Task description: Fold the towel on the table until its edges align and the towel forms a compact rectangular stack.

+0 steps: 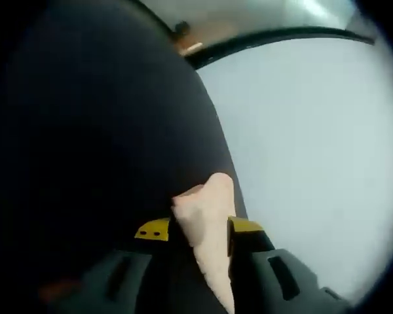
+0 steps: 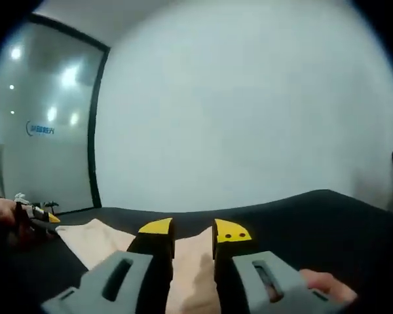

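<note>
Towel (image 1: 206,222) corner clamped in left gripper (image 1: 198,230) jaws; right gripper (image 2: 193,234) jaws clamp its edge.

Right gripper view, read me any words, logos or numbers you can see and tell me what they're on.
One blue sign with a round logo stands on the glass wall at left: too small and blurred to read.
Nothing is written on the towel, the table or the right claw.

One towel (image 2: 105,243), cream, on one dark table (image 2: 327,222). Two grippers at work: the left gripper (image 1: 198,230) and the right gripper (image 2: 193,237). One hand (image 2: 0,212) at the edge.
</note>
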